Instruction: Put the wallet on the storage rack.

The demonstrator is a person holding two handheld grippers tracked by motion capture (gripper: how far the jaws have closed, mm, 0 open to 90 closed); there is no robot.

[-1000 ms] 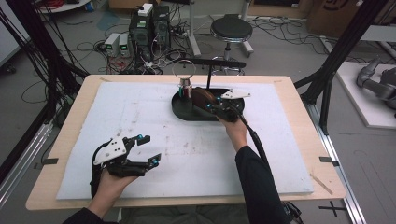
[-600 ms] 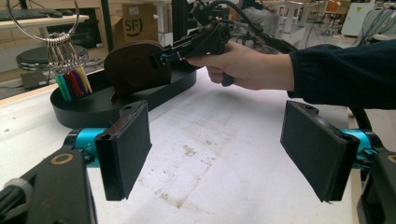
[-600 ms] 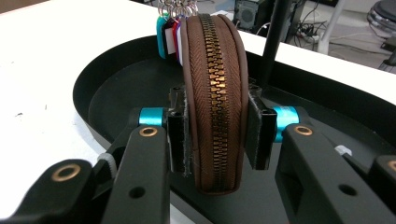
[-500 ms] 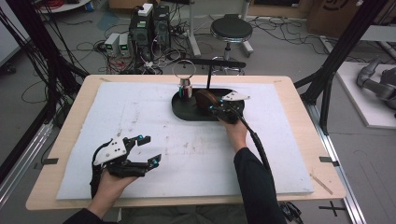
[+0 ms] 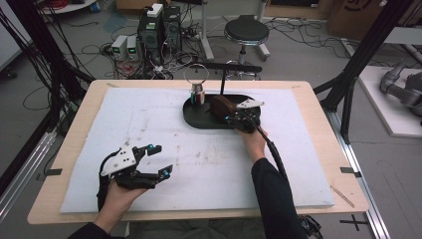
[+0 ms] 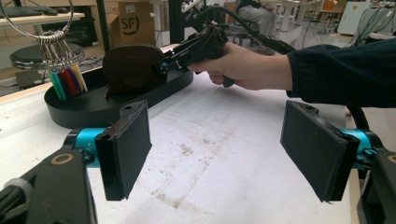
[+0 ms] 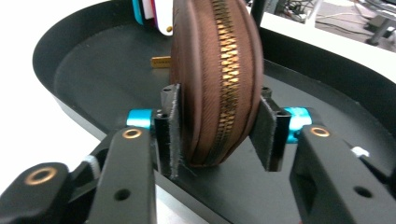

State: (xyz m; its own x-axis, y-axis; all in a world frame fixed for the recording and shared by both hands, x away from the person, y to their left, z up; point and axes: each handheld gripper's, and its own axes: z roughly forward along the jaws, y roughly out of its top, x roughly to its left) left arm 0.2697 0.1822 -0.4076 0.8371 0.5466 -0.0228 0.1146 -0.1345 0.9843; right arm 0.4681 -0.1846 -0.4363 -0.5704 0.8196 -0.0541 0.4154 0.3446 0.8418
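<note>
1. While my right gripper (image 7: 219, 135) has just been opening, jaws loose around the upright brown zip pouch (image 7: 215, 79) in the black tray (image 7: 84, 60), it may topple.
2. My left gripper (image 5: 154, 160) waits wide apart over the counter (image 5: 298, 164), too far off to catch it.

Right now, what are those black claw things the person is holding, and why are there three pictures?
Those are tools, not robot arms. A person holds one in each hand, and each has two black jaws that squeeze like tongs. One picture comes from a camera high above the table. The other two come from little cameras riding on the tools.

On the white mat sits a black tray. In it are coloured tags on a ring and a brown zip pouch standing on edge.

The right hand-held gripper has its jaws either side of the pouch. They have just been opening, so it seems let go. The left hand-held gripper is open and holds nothing.
</note>
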